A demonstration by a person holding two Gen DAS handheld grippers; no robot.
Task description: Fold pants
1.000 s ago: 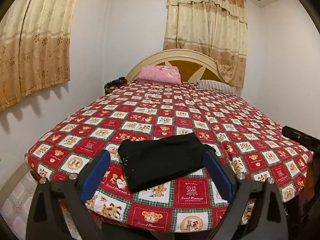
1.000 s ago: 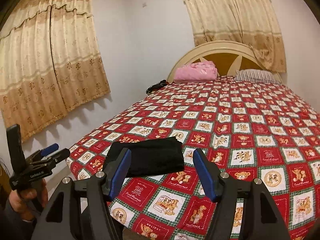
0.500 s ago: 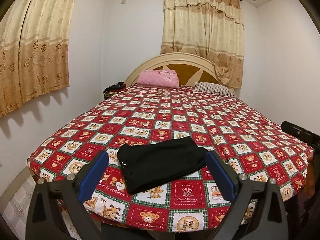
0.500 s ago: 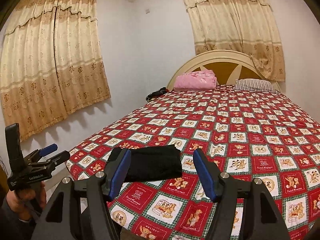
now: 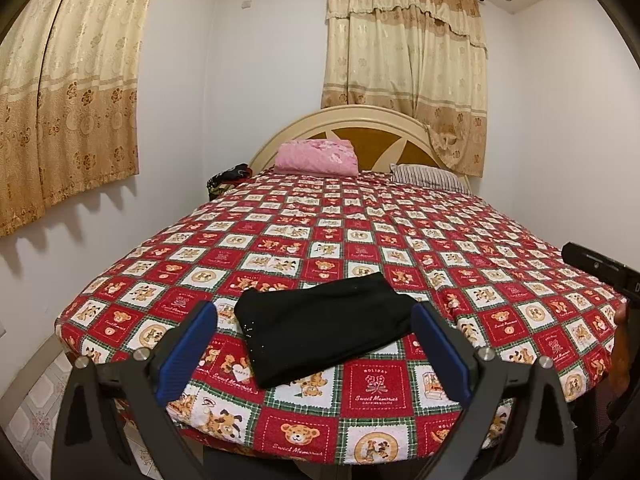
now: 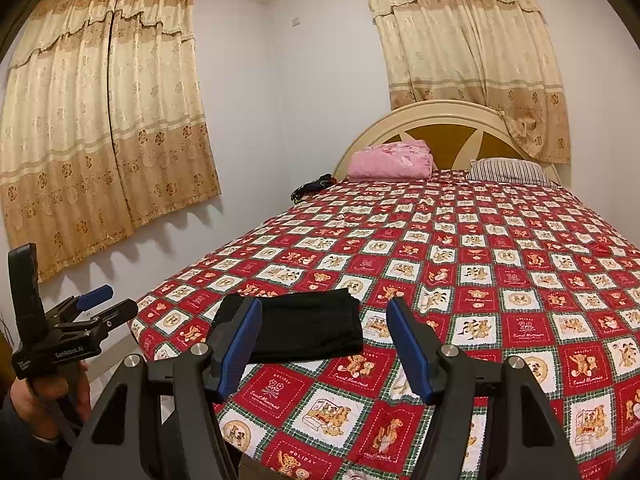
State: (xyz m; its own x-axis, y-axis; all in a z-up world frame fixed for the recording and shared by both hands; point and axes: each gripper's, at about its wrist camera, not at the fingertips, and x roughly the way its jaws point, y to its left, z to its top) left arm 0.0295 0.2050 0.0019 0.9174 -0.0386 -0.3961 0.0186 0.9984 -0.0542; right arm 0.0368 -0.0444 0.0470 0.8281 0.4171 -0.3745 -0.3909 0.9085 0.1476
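Black pants [image 5: 320,326] lie folded into a flat rectangle near the foot corner of the bed, on the red teddy-bear quilt [image 5: 360,232]. My left gripper [image 5: 314,312] hovers short of them, open, its blue pads apart with nothing between them. In the right wrist view the same folded pants [image 6: 308,326] lie ahead and slightly left. My right gripper [image 6: 324,306] is open too and holds nothing. The left gripper [image 6: 98,304] shows at the far left of that view, held by a hand [image 6: 24,404].
A pink folded blanket [image 5: 316,154] and a striped pillow [image 5: 428,172] lie at the cream headboard [image 5: 360,120]. A dark bundle [image 5: 226,178] sits beside the bed by the wall. Curtains [image 6: 100,120] hang on the left wall. Tiled floor [image 5: 36,400] lies below the bed's corner.
Both views have tilted slightly upward, so the pants sit lower in the frames. The pants lie unmoved and both grippers stay open.
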